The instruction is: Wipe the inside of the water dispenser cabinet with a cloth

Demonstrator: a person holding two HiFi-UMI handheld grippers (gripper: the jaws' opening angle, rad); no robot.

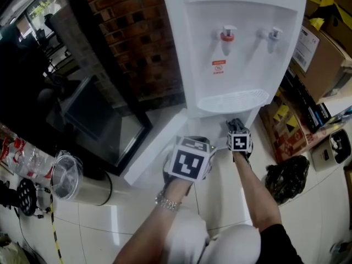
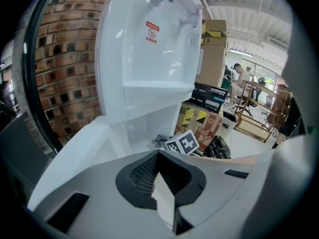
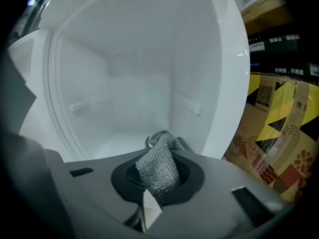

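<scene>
The white water dispenser (image 1: 236, 43) stands against the brick wall, and its lower cabinet door (image 1: 157, 147) is swung open to the left. My right gripper (image 1: 236, 126) reaches into the cabinet opening under the drip tray. It is shut on a grey mesh cloth (image 3: 158, 166), which bunches up just in front of the white cabinet interior (image 3: 134, 83). The cloth does not visibly touch the cabinet floor. My left gripper (image 1: 190, 147) hovers beside the open door, shut with nothing in it (image 2: 162, 183). From the left gripper view, the right gripper's marker cube (image 2: 182, 144) shows at the cabinet mouth.
Cardboard boxes (image 1: 322, 54) and a black bag (image 1: 286, 177) crowd the floor right of the dispenser. A brick wall (image 1: 137, 37) and a dark glass panel (image 1: 104, 125) lie to the left, with a metal bin (image 1: 82, 180) on the tiles. People sit far off (image 2: 239, 78).
</scene>
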